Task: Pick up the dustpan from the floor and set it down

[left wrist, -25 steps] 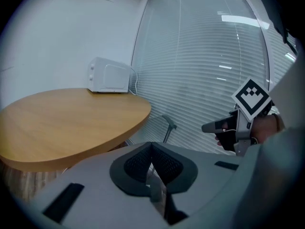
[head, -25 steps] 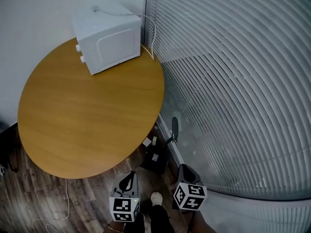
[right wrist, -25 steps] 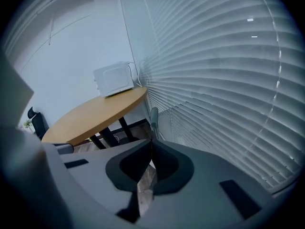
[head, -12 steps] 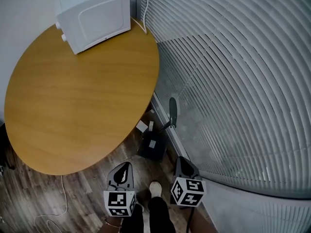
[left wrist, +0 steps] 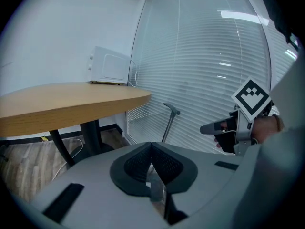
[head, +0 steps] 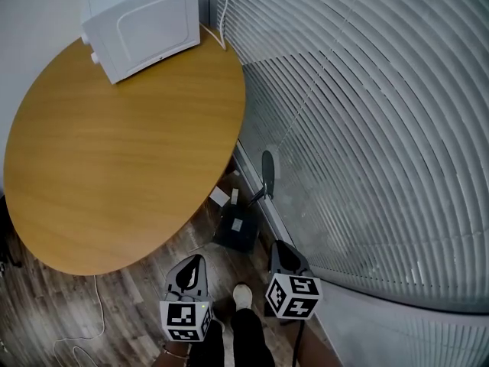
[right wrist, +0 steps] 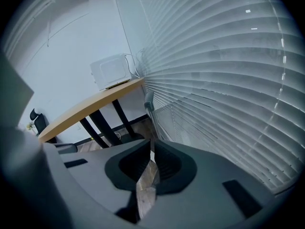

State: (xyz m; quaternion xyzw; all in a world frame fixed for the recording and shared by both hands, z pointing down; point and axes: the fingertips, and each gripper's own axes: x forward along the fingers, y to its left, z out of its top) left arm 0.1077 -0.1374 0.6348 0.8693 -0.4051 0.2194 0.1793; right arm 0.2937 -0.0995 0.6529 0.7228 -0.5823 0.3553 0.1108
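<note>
The dark dustpan (head: 235,234) stands on the wood floor by the glass wall, its long handle (head: 267,173) rising upright against the blinds. The handle also shows in the left gripper view (left wrist: 169,120) and the right gripper view (right wrist: 149,105). My left gripper (head: 191,269) hovers near the bottom of the head view, short of the pan and to its left, jaws shut and empty (left wrist: 151,144). My right gripper (head: 280,253) hangs just right of the pan, also shut with nothing in it (right wrist: 152,140). Neither gripper touches the dustpan.
A round wooden table (head: 114,151) with dark legs (left wrist: 90,137) overhangs the floor left of the dustpan and carries a white microwave (head: 141,25). Slatted blinds (head: 367,128) line the right side. A small white box (head: 220,196) and a thin cable (head: 95,312) lie on the floor. The person's shoe (head: 243,295) sits between the grippers.
The head view has swung, so the table and microwave now sit higher and further left. Both grippers have sunk a little toward the floor. The dustpan has stayed in place.
</note>
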